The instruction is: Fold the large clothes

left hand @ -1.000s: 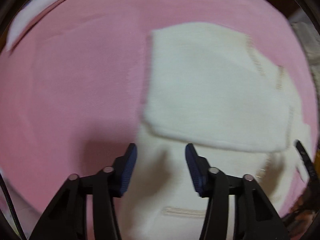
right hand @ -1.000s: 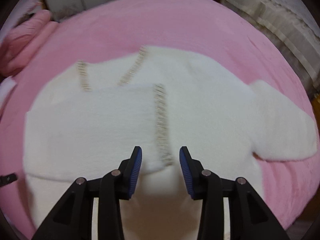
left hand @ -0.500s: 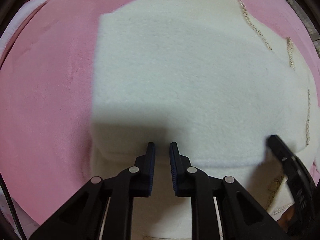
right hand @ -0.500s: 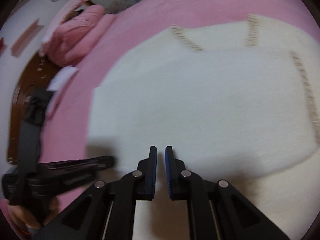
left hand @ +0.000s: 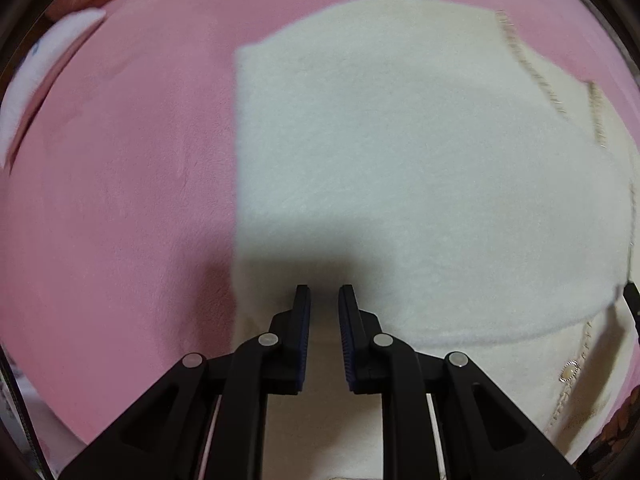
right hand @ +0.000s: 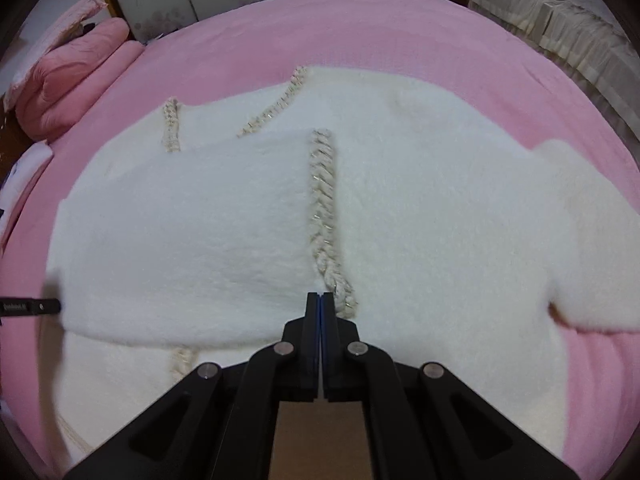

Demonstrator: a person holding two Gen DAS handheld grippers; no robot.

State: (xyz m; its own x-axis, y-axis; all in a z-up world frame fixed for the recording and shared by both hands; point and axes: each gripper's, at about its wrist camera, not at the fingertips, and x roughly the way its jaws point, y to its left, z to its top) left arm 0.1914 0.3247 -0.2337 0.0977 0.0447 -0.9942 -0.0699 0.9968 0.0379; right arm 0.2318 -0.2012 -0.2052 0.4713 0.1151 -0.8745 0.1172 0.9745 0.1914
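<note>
While your right gripper [right hand: 320, 298] has its jaws pressed fully together, having just been closing, nothing shows between them; their tips sit at the near edge of the folded flap of the white sweater [right hand: 248, 232], just beside the lower end of the braided trim [right hand: 326, 220]. Whether they pinch any fabric you cannot tell from this view.

Your left gripper [left hand: 324, 300] points down at the sweater [left hand: 400, 160] with its jaws narrowed to a slim gap. They stand over the near edge of the folded flap, close to its left corner; whether fabric is caught in the gap cannot be told.

The sweater lies spread on the pink bed cover [right hand: 360, 28], one side folded inward over the body, and one sleeve [right hand: 580, 240] stretched out to the right. More strips of trim [right hand: 172, 128] show near the far edge. In the right view the tip of your other tool pokes in from the left, at the flap's edge.

A pink pillow [right hand: 72, 80] sits at the far left corner of the bed, and a cream fringed cloth [right hand: 560, 28] lies off to the right beyond the cover.
</note>
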